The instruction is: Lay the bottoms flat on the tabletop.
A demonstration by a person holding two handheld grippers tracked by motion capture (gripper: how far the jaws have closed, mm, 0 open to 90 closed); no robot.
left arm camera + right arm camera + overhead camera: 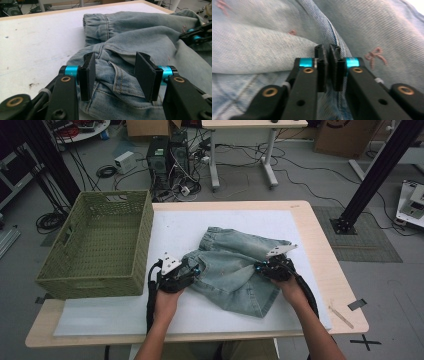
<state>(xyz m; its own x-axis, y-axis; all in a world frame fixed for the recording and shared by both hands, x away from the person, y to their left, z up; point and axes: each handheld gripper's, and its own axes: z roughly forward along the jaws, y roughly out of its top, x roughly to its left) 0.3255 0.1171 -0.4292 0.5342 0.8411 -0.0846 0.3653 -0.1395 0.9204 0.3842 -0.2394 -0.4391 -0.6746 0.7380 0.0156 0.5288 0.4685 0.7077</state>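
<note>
A: Denim, pale blue and crumpled — a pair of faded jean shorts (235, 267) lies between the two claws on the white foam mat (170, 227).

B: Left gripper (116, 75) sits at the waistband edge, jaws apart, a fold and the pocket seam between them, pads not pressing.

A: Right gripper (327, 53) has its jaws nearly together, pinching a seam ridge.

B: Beyond the left claw, a green woven basket (100, 245) stands at the table's edge.

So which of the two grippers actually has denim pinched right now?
The right gripper, jaws nearly shut on a fold of the shorts; the left gripper stands open astride them.
</note>
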